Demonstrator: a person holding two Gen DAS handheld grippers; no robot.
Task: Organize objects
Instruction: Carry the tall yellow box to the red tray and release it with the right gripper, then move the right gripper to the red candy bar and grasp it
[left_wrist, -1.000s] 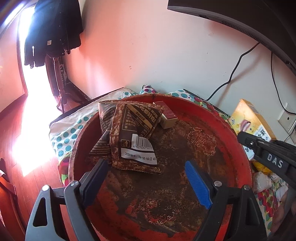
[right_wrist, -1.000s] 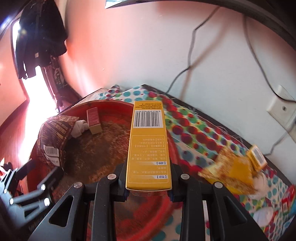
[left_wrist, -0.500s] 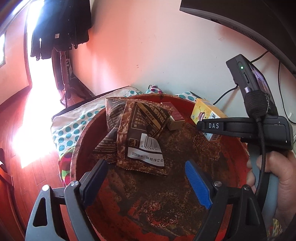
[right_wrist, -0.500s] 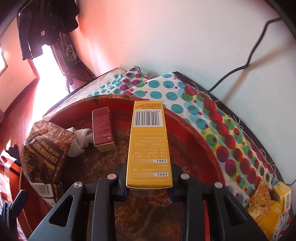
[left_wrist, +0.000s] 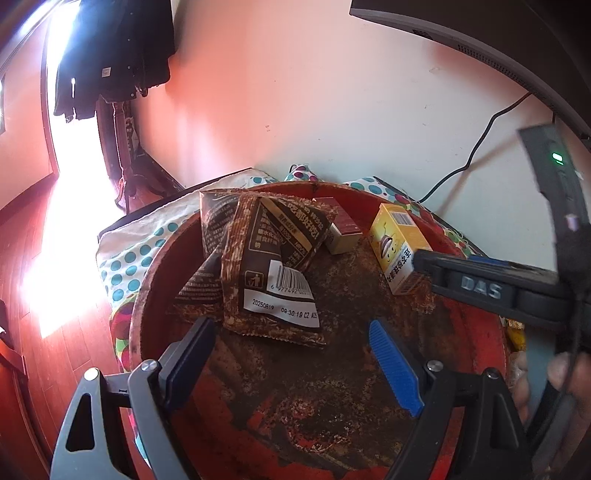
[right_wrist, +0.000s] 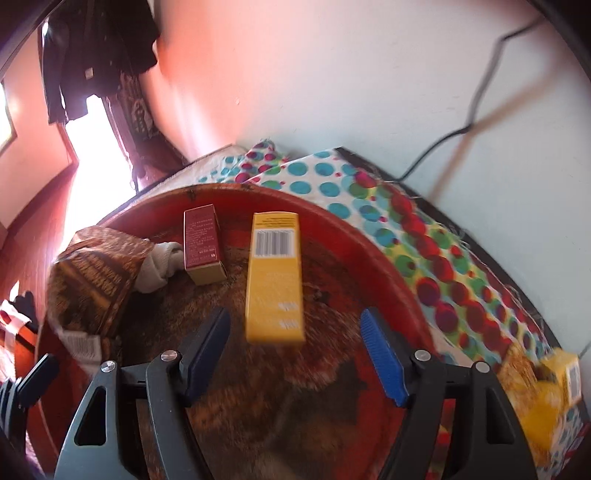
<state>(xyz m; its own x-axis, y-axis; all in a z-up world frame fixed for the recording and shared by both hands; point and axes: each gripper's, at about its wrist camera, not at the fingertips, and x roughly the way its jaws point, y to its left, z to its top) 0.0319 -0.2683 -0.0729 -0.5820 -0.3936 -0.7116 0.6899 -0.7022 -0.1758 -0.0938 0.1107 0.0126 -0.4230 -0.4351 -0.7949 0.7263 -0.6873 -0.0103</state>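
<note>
1. The right tongs (right_wrist: 295, 365) are spread wide with nothing between the blue pads; they hang over the near part of the red tray (right_wrist: 388, 258).
2. The yellow box (right_wrist: 275, 282) lies flat in the tray just beyond the right tongs, barcode end pointing far, clear of both pads.
3. Left of it sits a small maroon box (right_wrist: 203, 243), close beside but not touching the yellow box.
4. A white crumpled wad (right_wrist: 160, 267) rests against the maroon box's left side, and brown snack packets (right_wrist: 96, 277) lie at the tray's left edge.
5. The left tongs (left_wrist: 291, 365) are also spread and hold nothing, poised over the near side of the tray (left_wrist: 155, 280).
6. From the left view, the brown snack packets (left_wrist: 273, 273) lie far-left in the tray, the maroon box (left_wrist: 341, 230) behind them, and the yellow box (left_wrist: 399, 247) to the right.
7. A polka-dot cloth (right_wrist: 424, 236) covers the desk under the tray.
8. More yellow packaging (right_wrist: 550, 391) lies on the cloth at far right, blurred.
</note>
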